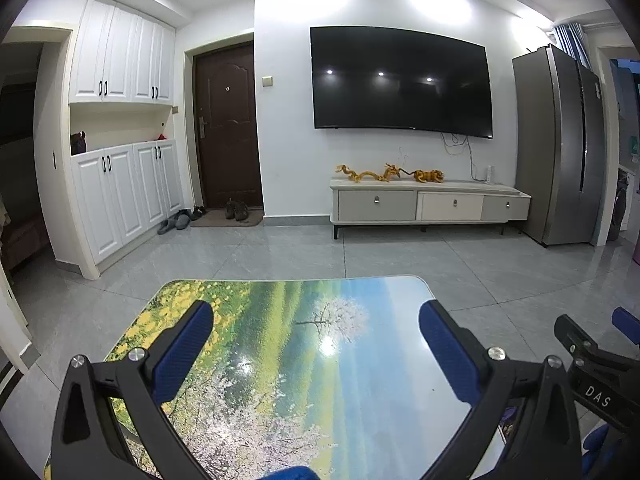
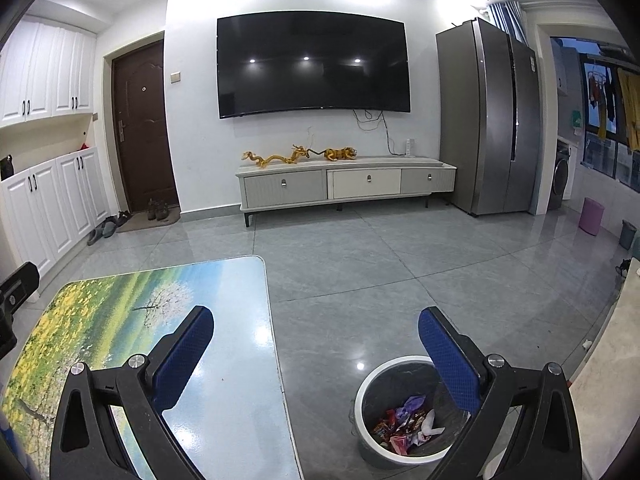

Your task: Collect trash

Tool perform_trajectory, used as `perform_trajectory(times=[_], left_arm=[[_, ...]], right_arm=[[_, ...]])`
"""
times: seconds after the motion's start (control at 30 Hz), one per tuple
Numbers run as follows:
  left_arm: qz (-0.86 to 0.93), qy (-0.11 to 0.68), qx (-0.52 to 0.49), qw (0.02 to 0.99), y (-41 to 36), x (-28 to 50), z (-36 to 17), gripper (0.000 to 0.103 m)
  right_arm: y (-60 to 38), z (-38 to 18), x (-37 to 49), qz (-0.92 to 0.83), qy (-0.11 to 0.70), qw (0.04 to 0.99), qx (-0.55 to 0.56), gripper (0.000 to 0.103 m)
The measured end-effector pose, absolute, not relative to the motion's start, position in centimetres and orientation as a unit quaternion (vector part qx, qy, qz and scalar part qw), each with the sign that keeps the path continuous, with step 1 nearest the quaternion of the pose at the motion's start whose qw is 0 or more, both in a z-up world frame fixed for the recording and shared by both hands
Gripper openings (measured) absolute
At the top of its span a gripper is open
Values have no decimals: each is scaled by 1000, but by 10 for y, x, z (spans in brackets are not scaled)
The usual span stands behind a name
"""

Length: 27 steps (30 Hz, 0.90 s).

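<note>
A low table (image 1: 360,300) with a glossy landscape print lies under my left gripper (image 1: 316,320), which is open and empty above it. The table also shows at the left of the right wrist view (image 2: 236,280). My right gripper (image 2: 316,324) is open and empty, over the table's right edge and the floor. A white round trash bin (image 2: 368,384) with a dark liner stands on the floor to the right of the table; it holds several crumpled wrappers (image 2: 404,420). The right gripper also shows at the right edge of the left wrist view (image 1: 592,336).
A TV stand (image 2: 344,184) with golden figurines and a wall TV (image 2: 312,64) are at the far wall. A grey fridge (image 2: 488,120) stands right, white cabinets (image 1: 120,200) and a brown door (image 1: 228,128) left. Shoes (image 1: 236,210) lie by the door. A purple stool (image 2: 592,216) is far right.
</note>
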<state>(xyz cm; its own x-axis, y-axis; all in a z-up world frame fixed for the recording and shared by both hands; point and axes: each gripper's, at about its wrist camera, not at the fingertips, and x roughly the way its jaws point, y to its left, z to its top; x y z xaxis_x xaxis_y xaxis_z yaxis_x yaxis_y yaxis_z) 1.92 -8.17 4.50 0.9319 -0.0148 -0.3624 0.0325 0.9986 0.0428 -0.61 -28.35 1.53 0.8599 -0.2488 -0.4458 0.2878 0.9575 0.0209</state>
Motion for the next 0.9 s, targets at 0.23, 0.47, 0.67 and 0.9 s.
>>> perform_trajectory(times=[0.23,0.47,0.67,0.9], left_arm=[[-9,187,26,982,-80,20,40,103],[-6,188,28,982,-79,21,38,103],[-5,187,30,982,-79,21,37,103],[-3,184,33,982,-77,20,36,103]], right_arm=[[-283,13,-6,-141,227,963,43,103],[-281,11,-6,-142,229,962,38,103],[-280,10,-5,-144,230,962,36,103],[-279,10,-5,-144,231,962,33,103]])
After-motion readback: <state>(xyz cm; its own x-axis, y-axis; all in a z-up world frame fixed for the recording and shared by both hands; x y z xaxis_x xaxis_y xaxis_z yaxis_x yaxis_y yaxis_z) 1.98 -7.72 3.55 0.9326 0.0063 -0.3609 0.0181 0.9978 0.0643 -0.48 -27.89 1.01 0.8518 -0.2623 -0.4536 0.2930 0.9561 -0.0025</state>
